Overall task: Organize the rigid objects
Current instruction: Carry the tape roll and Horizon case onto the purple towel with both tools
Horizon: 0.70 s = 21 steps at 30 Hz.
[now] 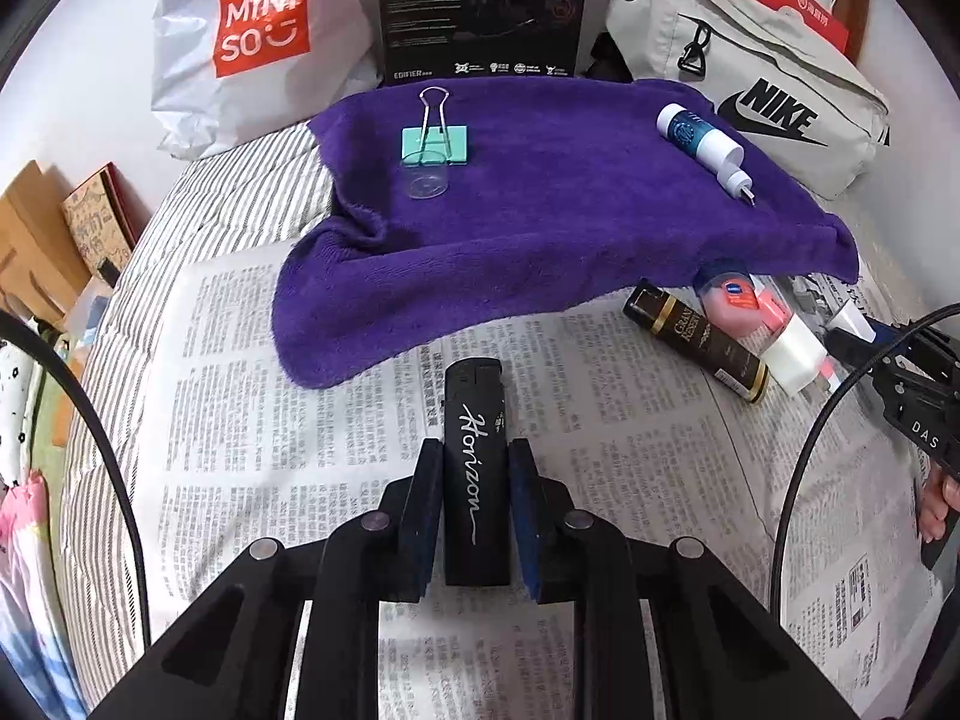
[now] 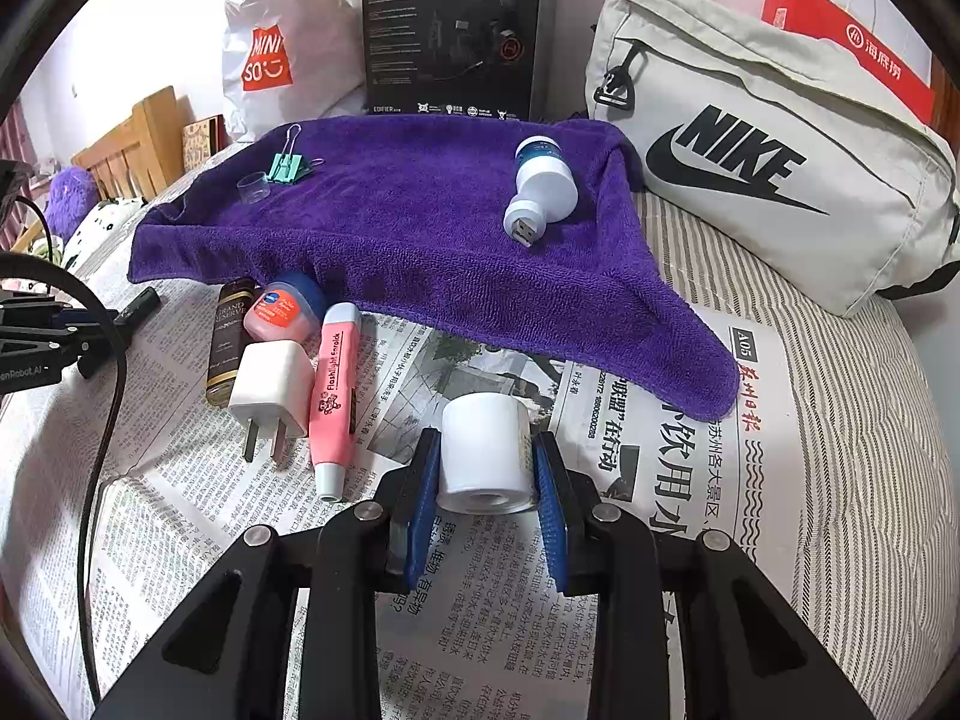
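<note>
On the newspaper [image 1: 336, 420] near me, my left gripper [image 1: 474, 516] is clamped on the black lighter [image 1: 474, 468], pads tight against both its sides, lighter lying lengthwise between them. My right gripper [image 2: 489, 474] is pinching the white tape roll [image 2: 485, 456], also over the newspaper.

Step in hand, as I read it: pick done on both sides, transfer to the purple towel [image 1: 540, 204] pending. Already on the towel: teal binder clip [image 1: 435, 144] and clear cup [image 1: 426, 180] far left, white-and-blue USB gadget [image 1: 702, 144] far right.

Not sorted yet, lying on the paper at the towel's near edge: dark tube [image 2: 225, 342], pink balm tin [image 2: 282, 306], white charger [image 2: 270, 390], pink highlighter [image 2: 333, 396].

Next move calls for lifting clear, carrying far, and setting down in the towel's bare middle without bumping the cup.
</note>
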Tool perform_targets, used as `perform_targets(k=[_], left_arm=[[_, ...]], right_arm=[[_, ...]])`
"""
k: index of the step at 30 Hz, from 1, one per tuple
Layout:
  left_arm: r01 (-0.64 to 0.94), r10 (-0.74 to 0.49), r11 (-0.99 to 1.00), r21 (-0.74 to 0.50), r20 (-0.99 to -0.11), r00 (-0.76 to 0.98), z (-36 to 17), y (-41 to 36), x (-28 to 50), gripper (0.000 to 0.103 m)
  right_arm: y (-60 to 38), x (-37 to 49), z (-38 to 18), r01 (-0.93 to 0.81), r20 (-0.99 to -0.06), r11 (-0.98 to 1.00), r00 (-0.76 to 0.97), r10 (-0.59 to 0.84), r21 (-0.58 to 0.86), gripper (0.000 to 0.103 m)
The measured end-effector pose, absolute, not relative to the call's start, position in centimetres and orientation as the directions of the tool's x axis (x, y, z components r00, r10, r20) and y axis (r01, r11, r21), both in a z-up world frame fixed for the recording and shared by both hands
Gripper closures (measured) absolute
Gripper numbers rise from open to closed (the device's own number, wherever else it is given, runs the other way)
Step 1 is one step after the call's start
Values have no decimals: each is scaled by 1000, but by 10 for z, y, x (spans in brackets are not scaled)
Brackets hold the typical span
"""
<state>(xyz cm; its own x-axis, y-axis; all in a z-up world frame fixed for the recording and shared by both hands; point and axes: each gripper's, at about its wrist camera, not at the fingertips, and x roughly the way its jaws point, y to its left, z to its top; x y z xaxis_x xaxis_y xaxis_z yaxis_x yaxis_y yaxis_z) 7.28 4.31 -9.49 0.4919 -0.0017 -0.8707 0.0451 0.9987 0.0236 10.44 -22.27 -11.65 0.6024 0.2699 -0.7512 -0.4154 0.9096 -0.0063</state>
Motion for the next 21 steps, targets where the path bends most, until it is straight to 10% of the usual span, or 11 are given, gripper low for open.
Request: perform_targets(k=[21], left_arm=[[49,-77,997,-61,-847,526,-75,53,64,82]], right_arm=[[-230,95,-95,-463,-745,883,563,357,74,73]])
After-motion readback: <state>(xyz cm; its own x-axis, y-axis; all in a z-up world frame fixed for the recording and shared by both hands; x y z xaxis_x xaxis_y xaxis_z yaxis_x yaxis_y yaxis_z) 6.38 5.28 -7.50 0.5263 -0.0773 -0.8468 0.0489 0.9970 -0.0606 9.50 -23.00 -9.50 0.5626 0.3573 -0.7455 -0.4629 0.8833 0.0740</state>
